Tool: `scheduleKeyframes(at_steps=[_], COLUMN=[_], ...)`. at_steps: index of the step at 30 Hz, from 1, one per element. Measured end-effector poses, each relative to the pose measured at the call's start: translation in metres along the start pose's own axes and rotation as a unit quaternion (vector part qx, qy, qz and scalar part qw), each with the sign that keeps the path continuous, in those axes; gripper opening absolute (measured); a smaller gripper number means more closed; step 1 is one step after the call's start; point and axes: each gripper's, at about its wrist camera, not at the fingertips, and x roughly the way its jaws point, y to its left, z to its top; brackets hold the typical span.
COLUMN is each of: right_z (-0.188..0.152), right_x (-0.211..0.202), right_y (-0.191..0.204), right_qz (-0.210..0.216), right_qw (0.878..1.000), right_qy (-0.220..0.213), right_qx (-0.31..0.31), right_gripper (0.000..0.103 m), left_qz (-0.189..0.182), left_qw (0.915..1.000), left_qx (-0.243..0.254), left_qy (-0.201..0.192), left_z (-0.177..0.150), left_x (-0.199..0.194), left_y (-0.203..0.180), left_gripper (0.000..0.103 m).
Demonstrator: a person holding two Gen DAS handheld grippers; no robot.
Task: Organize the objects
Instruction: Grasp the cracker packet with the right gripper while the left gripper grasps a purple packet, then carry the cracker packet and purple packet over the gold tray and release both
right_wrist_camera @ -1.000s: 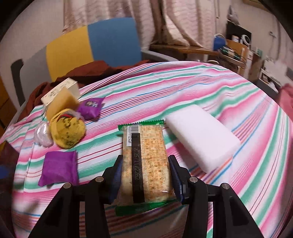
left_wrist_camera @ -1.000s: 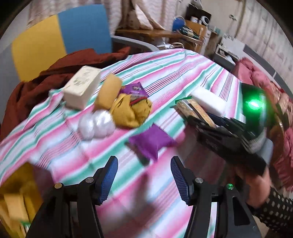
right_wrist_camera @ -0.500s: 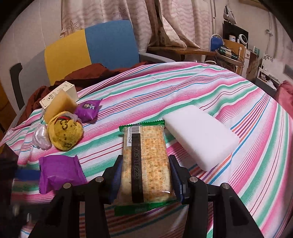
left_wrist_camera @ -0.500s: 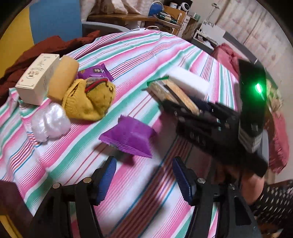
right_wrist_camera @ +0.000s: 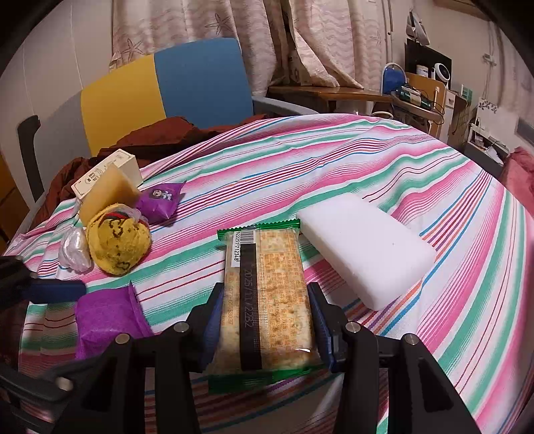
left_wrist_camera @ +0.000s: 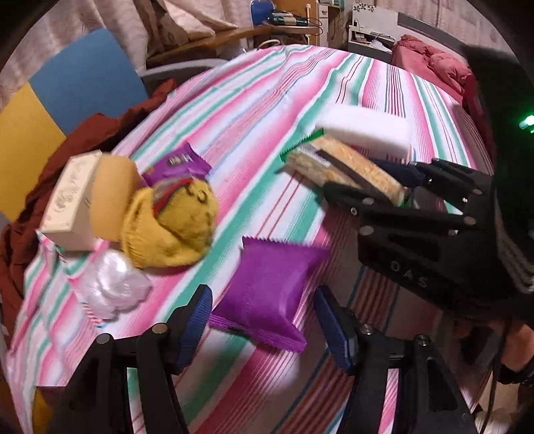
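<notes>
Around the purple packet (left_wrist_camera: 267,283) the left fingers (left_wrist_camera: 197,320) have arrived spread; right fingers (right_wrist_camera: 317,320) still pinch the crackers (right_wrist_camera: 267,300).

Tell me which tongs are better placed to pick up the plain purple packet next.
Left. The left tongs are open around the purple packet, while the right tongs are shut on the cracker pack.

Glossy purple foil packet (left_wrist_camera: 267,287), woven striped tablecloth (right_wrist_camera: 333,173)

A blue-and-yellow chair (right_wrist_camera: 167,86) stood behind the striped tablecloth (right_wrist_camera: 300,160); patterned curtains (right_wrist_camera: 200,26) hung beyond the chair.
</notes>
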Motion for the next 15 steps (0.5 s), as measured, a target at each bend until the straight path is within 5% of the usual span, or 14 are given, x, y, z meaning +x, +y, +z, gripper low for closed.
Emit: scheduleKeyframes(at_steps=[4,15], right_z=[-0.001,-0.001], right_x=[0.001,0.0], right_y=[0.002,0.002], right_qz=[-0.004,-0.007], right_qw=[1.0,1.0], right_qy=[0.0,-0.002], right_qx=[-0.002,-0.005], right_gripper=[0.049,0.049], left_qz=[-0.022,0.027], left_qw=[0.9965,0.9891], left_qx=[-0.078,-0.122], left_qy=[-0.02,-0.078], left_z=[-0.005,-0.041], left_x=[-0.001,-0.018], left_y=[0.013,-0.005], left_gripper=[0.045,0.044])
